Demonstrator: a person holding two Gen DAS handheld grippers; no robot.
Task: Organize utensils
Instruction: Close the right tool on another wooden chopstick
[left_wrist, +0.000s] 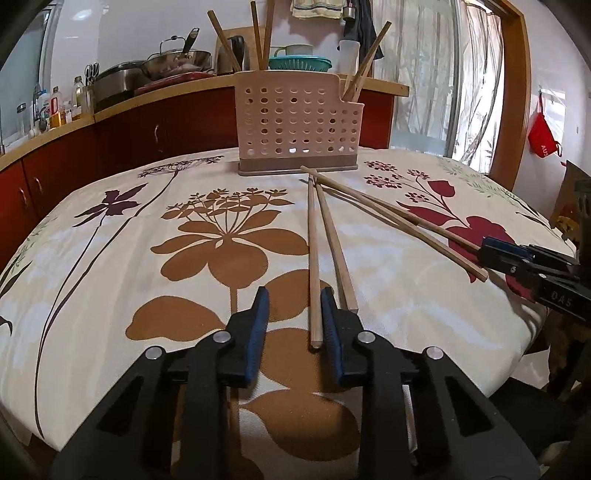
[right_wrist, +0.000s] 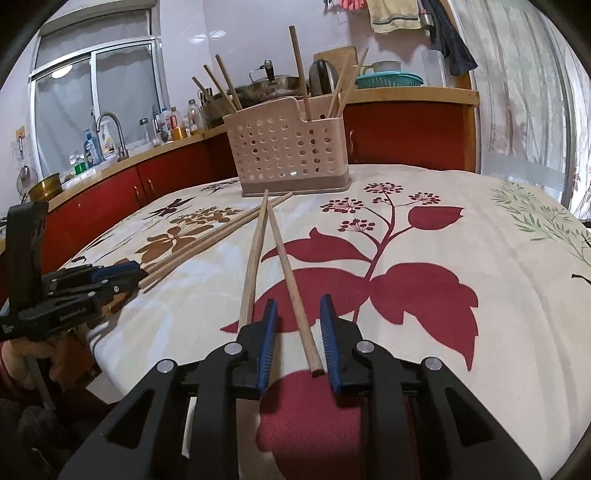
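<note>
A perforated beige utensil holder (left_wrist: 297, 127) stands at the far side of the table and holds several wooden chopsticks; it also shows in the right wrist view (right_wrist: 288, 151). Several chopsticks lie on the flowered tablecloth. My left gripper (left_wrist: 294, 301) is open, with the near end of one chopstick (left_wrist: 314, 266) between its fingers and a second chopstick (left_wrist: 336, 247) just outside the right finger. My right gripper (right_wrist: 298, 308) is open around another chopstick (right_wrist: 291, 284), with one more chopstick (right_wrist: 255, 258) just outside its left finger. Each gripper shows in the other's view, the right one (left_wrist: 487, 251) and the left one (right_wrist: 129, 271).
The round table (left_wrist: 110, 258) has its front edge close under both grippers. Behind it runs a red-fronted kitchen counter (left_wrist: 110, 122) with pans, bottles and a sink. A glass door with curtains is at the right (left_wrist: 436, 74).
</note>
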